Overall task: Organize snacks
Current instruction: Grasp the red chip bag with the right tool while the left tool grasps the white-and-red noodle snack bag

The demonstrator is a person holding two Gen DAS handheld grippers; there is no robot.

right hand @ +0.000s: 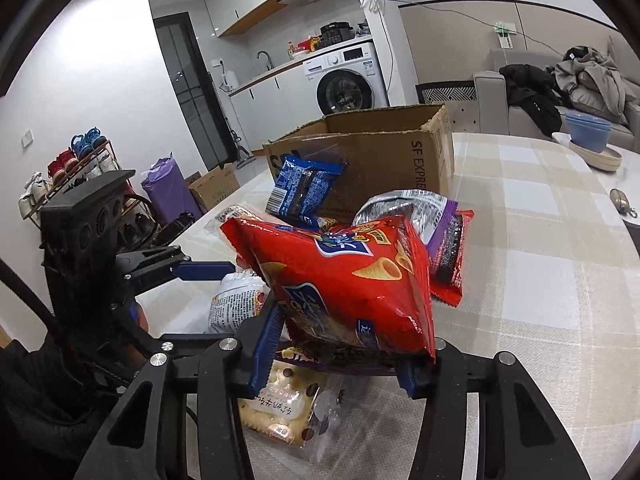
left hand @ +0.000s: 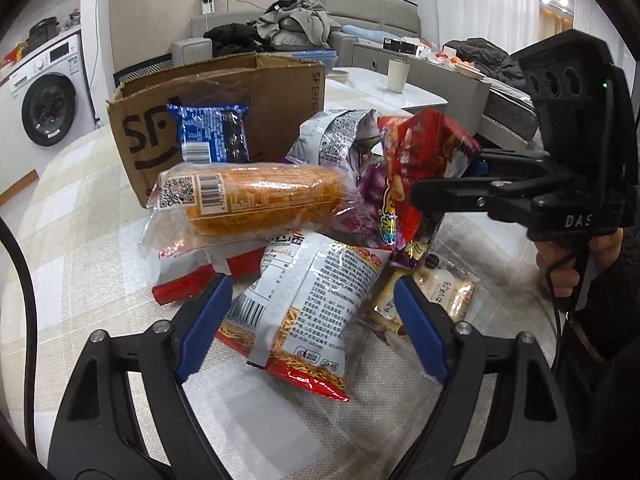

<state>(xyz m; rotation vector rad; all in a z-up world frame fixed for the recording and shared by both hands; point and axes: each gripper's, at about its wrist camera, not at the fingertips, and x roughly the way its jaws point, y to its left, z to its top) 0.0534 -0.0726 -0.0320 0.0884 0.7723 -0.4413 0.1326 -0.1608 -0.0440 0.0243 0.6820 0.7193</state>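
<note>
home | washing machine [right hand: 347,85] | sofa [left hand: 376,16] | kitchen cabinets [right hand: 256,4]

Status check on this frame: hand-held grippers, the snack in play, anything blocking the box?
Right hand-held gripper shut on red snack bag, lifted. Left hand-held gripper open over noodle snack packet. Cardboard box open; blue packet leans against its front.

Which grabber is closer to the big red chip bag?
Right. The right gripper is clamped on the red chip bag, lifting it; the left gripper sits open beside it over a silver noodle-snack bag.
</note>
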